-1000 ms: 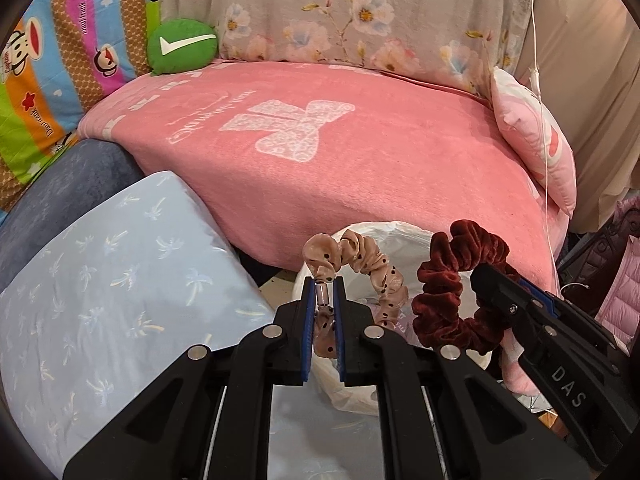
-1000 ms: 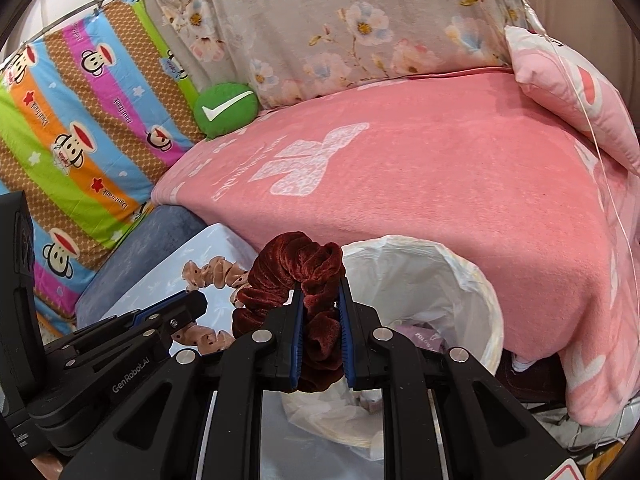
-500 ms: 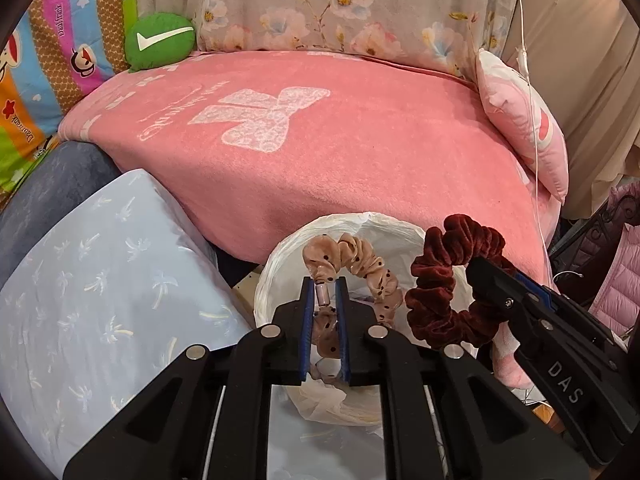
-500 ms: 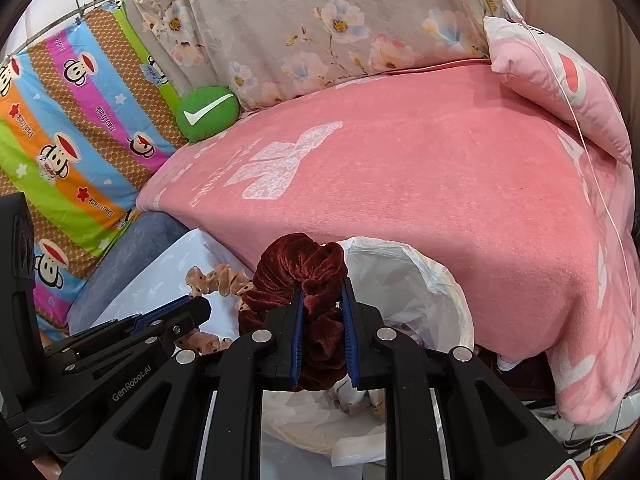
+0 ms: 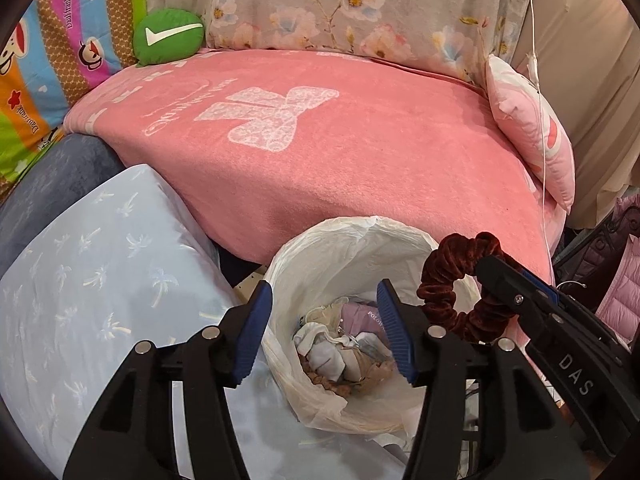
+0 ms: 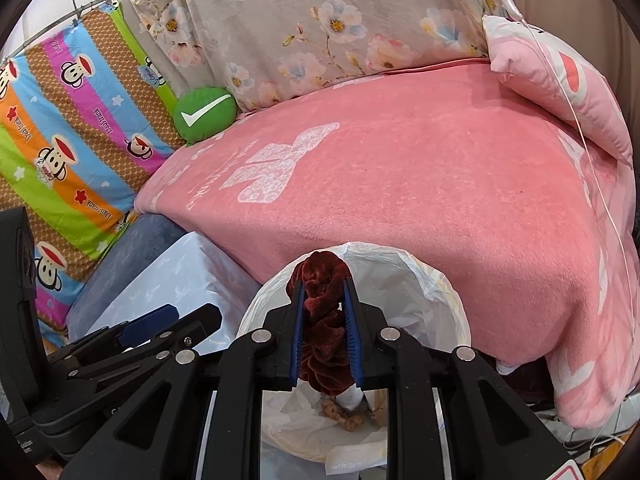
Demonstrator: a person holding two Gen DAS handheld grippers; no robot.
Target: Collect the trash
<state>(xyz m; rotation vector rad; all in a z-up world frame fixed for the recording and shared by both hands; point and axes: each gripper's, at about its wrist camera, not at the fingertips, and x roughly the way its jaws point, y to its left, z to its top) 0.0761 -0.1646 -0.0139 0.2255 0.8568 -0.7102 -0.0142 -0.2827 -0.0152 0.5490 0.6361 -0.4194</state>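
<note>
A bin lined with a white plastic bag (image 5: 320,240) stands at the foot of the pink bed; it also shows in the right wrist view (image 6: 440,292). My left gripper (image 5: 324,332) is open and empty above the bin's mouth. A beige dotted scrunchie (image 5: 344,380) lies inside on crumpled tissues; part of it shows in the right wrist view (image 6: 348,420). My right gripper (image 6: 323,320) is shut on a dark red velvet scrunchie (image 6: 324,320) and holds it over the bin, just right of the left gripper; the scrunchie also shows in the left wrist view (image 5: 452,280).
A pink blanket (image 5: 340,140) covers the bed behind the bin. A light blue pillow (image 5: 92,280) lies to the left. A green round cushion (image 5: 168,36) and a pink pillow (image 5: 532,136) sit on the bed. A pink jacket (image 5: 620,300) hangs at the right.
My left gripper has opened and the beige scrunchie has dropped into the bin. Both grippers have moved forward over the bin; the right still holds the red scrunchie.
</note>
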